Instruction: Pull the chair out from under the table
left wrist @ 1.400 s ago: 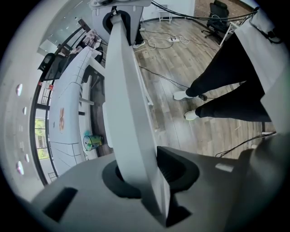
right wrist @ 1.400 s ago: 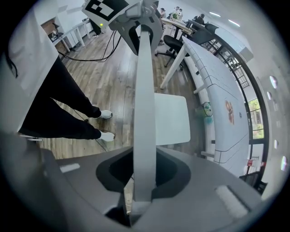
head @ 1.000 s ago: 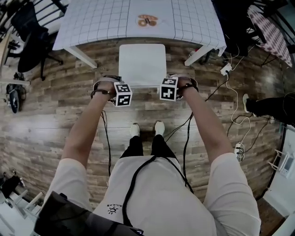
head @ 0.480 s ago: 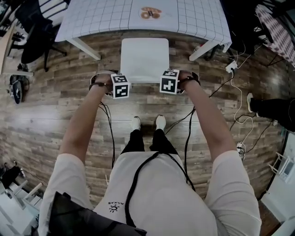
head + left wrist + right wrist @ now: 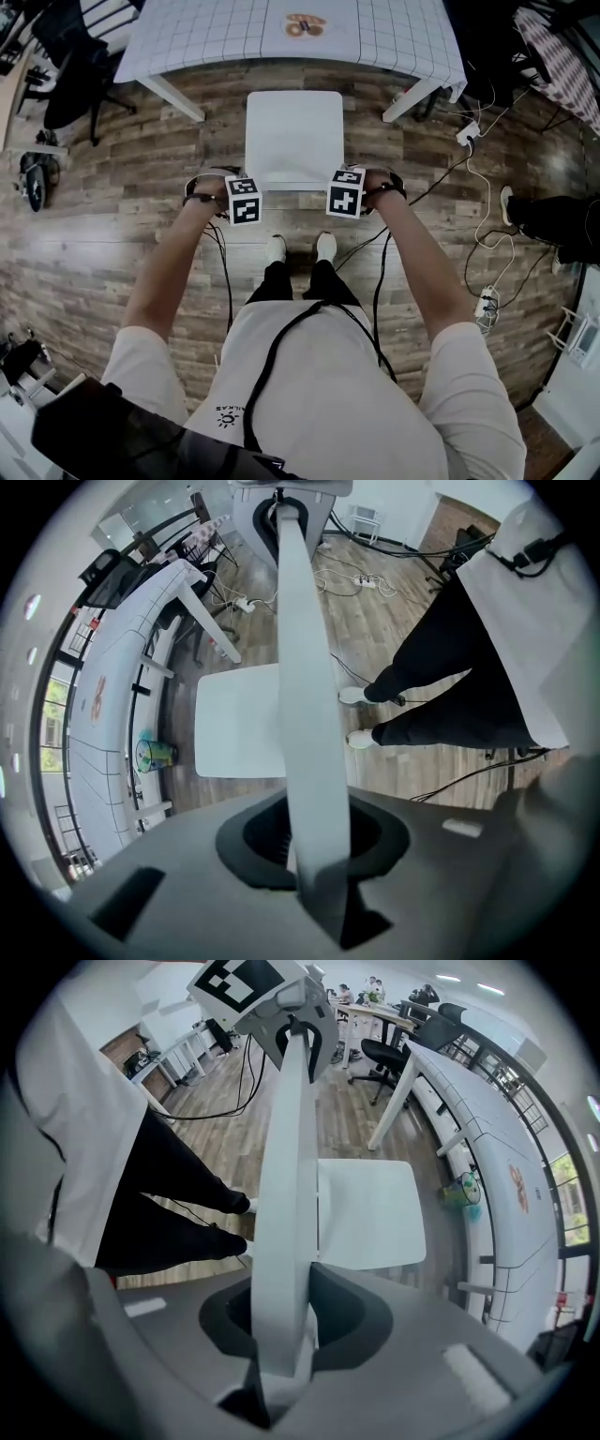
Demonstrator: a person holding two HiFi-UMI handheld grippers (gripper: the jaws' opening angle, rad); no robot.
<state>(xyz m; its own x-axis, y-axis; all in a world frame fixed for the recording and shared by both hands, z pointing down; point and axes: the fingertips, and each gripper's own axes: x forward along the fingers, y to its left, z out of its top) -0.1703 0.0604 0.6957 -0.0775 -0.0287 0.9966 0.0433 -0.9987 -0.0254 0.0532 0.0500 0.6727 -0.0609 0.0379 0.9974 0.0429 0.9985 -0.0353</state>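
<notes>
Both the left gripper [image 5: 246, 199], jaws just tightened, and the right gripper [image 5: 344, 192] are clamped on the chair [image 5: 293, 139] back, laid left-right at centre frame, seat pointed at the table [image 5: 206, 37] above; legs hidden.

floor [image 5: 103, 216]: brown wood planks that run across the head view.
black office chair [image 5: 67, 66]: it stands on the floor at the upper left.
white power strip [image 5: 466, 134]: it lies on the floor at the upper right.
white cable [image 5: 480, 202]: it goes in loops from this strip down to a second strip [image 5: 485, 304].
greenish cup [image 5: 155, 753]: it stands on the floor.
my shoes [image 5: 275, 248]: white, side by side on the planks, under my black trousers [image 5: 291, 286].
other person's leg [image 5: 553, 217]: dark, it comes in from the right edge and ends in a light shoe [image 5: 507, 206].
checked cloth [image 5: 562, 66]: in the upper right corner.
</notes>
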